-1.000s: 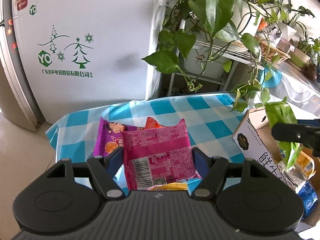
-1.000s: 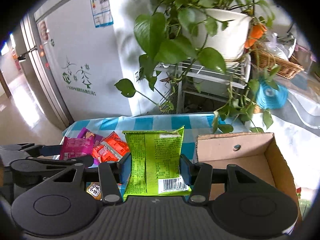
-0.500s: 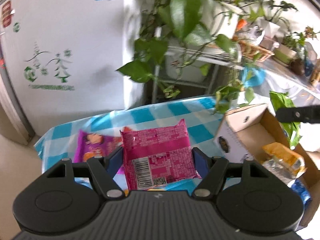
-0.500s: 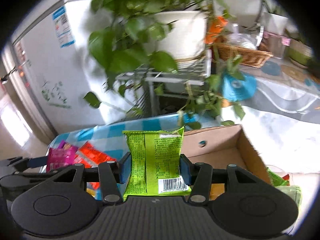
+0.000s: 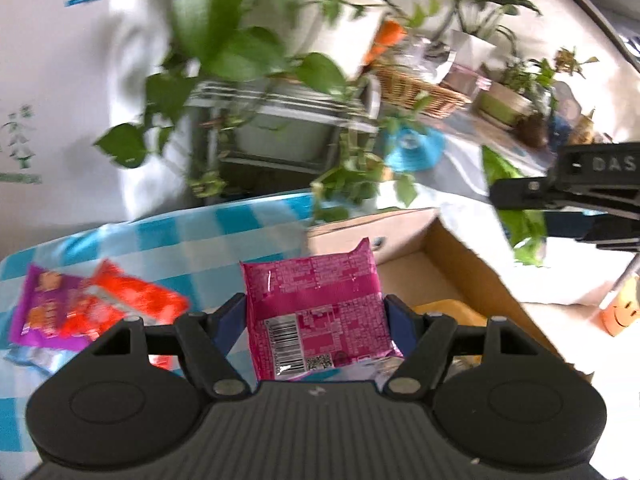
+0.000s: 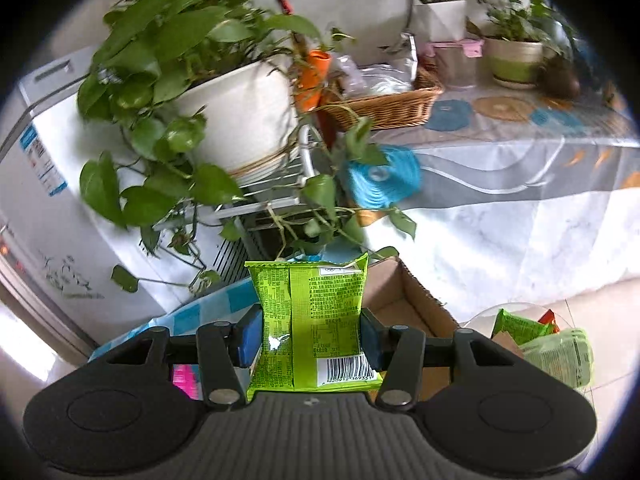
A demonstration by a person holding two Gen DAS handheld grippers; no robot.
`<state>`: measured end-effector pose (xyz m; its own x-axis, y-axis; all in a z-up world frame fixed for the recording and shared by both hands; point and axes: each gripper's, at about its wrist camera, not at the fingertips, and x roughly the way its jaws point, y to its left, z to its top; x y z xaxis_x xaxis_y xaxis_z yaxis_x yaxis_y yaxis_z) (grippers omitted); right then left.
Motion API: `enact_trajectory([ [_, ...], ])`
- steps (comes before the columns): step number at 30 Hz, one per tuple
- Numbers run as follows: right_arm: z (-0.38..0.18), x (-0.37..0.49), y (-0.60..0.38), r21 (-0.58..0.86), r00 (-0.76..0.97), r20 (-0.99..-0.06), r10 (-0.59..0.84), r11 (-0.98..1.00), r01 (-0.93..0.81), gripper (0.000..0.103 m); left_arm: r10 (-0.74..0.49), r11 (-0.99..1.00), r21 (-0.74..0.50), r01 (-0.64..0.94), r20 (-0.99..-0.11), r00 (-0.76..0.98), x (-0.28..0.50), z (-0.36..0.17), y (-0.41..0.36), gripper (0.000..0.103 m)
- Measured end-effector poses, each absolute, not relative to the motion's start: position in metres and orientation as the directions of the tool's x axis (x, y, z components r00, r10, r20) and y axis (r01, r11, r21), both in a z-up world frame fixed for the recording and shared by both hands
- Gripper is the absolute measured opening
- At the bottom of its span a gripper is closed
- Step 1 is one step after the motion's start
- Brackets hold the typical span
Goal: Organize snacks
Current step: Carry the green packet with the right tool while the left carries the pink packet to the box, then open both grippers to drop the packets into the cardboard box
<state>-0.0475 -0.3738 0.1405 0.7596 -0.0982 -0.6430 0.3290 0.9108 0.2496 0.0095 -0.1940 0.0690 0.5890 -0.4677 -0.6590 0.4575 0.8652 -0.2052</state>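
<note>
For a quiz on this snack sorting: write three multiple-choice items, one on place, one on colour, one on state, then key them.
1. Where do the loose purple and orange packets lie?
A. on the checked cloth
B. in the wicker basket
C. on the floor

2. What colour is the packet in the right claw?
A. pink
B. green
C. blue

3. How is the left claw?
A. open, empty
B. shut on a bottle
C. shut on the pink packet

Key: 1 A, blue-white checked cloth beneath them; 2 B, green packet clamped; 3 C, both fingers press its sides.

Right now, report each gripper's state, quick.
Left gripper: closed on the pink snack packet.
Right gripper: closed on the green snack packet.
</note>
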Motion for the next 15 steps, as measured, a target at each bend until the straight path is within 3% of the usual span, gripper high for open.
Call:
enact_trajectory([
  [15,0.135,-0.051,-0.396,0.275,0.735,-0.667,-0.120,0.878,0.393,0.056,-0.517,0.814,-0.199,0.545,-0.676,0.525,0.005,0.065,-0.262,0.074],
])
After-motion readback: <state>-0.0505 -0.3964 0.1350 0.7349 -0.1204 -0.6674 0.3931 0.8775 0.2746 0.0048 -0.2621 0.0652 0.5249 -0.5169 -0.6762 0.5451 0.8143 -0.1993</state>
